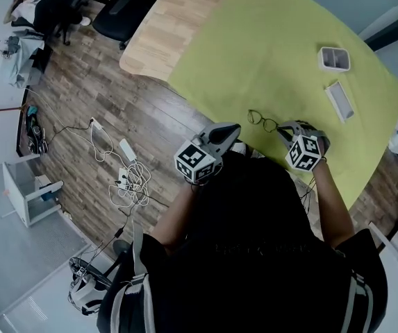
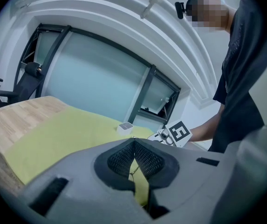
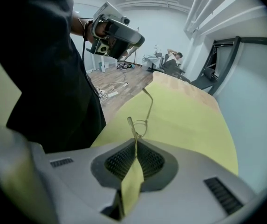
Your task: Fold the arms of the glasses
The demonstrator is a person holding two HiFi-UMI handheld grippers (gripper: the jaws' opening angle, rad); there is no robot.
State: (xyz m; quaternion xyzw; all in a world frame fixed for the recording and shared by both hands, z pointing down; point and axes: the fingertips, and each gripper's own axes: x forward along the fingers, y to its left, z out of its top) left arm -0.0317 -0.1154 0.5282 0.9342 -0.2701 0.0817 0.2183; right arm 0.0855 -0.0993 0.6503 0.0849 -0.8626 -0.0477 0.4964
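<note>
Right claw pinches glasses over green cloth, white box beyond.

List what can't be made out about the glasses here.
- Head view: glasses too small to tell if arms are folded.
- Left gripper view: left tool hides all but a thin wire between its jaws.
- Right gripper view: right tool covers the part it clamps.

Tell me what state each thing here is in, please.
Left gripper: jaws shut.
Right gripper: jaws shut on the glasses.
Glasses: pinched by one end, one arm sticking out unfolded.
White box: open on top.
Green cloth: spread flat over the table.
</note>
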